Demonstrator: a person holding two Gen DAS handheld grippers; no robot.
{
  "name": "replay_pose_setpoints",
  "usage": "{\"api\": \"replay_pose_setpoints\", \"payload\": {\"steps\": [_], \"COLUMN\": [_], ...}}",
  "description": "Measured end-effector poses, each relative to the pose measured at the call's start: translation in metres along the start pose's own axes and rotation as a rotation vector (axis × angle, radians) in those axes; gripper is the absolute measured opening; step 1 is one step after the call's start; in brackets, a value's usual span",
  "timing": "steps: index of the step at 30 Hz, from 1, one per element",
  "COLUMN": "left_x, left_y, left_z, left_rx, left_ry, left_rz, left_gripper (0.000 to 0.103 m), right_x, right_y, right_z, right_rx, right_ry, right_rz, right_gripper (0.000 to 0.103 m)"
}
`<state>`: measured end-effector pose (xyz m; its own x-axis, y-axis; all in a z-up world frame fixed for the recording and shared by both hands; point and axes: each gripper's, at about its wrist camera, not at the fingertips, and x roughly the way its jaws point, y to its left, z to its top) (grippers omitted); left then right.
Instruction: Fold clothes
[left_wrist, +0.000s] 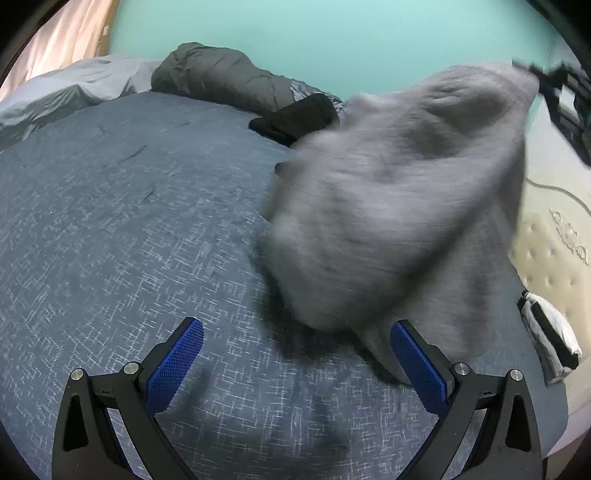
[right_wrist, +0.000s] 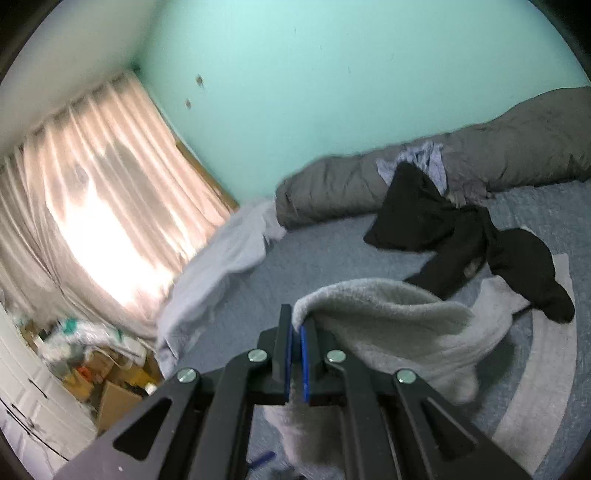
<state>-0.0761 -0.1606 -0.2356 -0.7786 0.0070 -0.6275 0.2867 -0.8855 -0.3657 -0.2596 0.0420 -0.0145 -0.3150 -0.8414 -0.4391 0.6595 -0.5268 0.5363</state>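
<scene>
The right gripper (right_wrist: 296, 325) is pinching the grey towel (right_wrist: 388, 325) at lower centre — blurred, seemingly hanging over the bed (left_wrist: 122, 206) — while the left gripper (left_wrist: 295, 354) is gaping wide, holding nothing.

You get no readable text; only embroidered scrollwork on cream quilted mattress side (left_wrist: 554, 236), too blurred to decipher.

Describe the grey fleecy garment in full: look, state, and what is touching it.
The grey garment is soft, fleecy, fuzzy-looking fabric, light grey. The right gripper is shut on one edge, holding it up above the blue bedspread; the rest hangs crumpled and blurred. The left gripper is open just below, apparently not gripping it.
</scene>
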Motion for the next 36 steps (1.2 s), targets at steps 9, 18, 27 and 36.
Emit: {"api": "replay_pose_setpoints", "payload": {"steps": [9, 18, 27, 36], "left_x": [0.000, 0.012, 0.018, 0.021], "left_y": [0.014, 0.004, 0.001, 0.001], "left_z": [0.002, -0.002, 0.000, 0.005], "left_rx": [-0.031, -0.005, 0.000, -0.003], "left_ry": [-0.013, 0.011, 0.011, 0.002], "left_rz": [0.032, 0.038, 0.042, 0.054], "left_gripper": [0.103, 0.103, 0.103, 0.103], "right_x": [0.072, 0.063, -0.009, -0.011], "right_y": [-0.059, -0.093, -0.151, -0.219], "right_z": [-0.113, -0.178, -0.163, -0.136], "right_rx": [0.057, 0.098, 0.190, 0.271], "right_ry": [0.276, 0.347, 0.153, 0.108], "right_rz": [-0.019, 0.001, -0.081, -0.265], "right_gripper": [0.006, 0.029, 0.051, 0.051]}}
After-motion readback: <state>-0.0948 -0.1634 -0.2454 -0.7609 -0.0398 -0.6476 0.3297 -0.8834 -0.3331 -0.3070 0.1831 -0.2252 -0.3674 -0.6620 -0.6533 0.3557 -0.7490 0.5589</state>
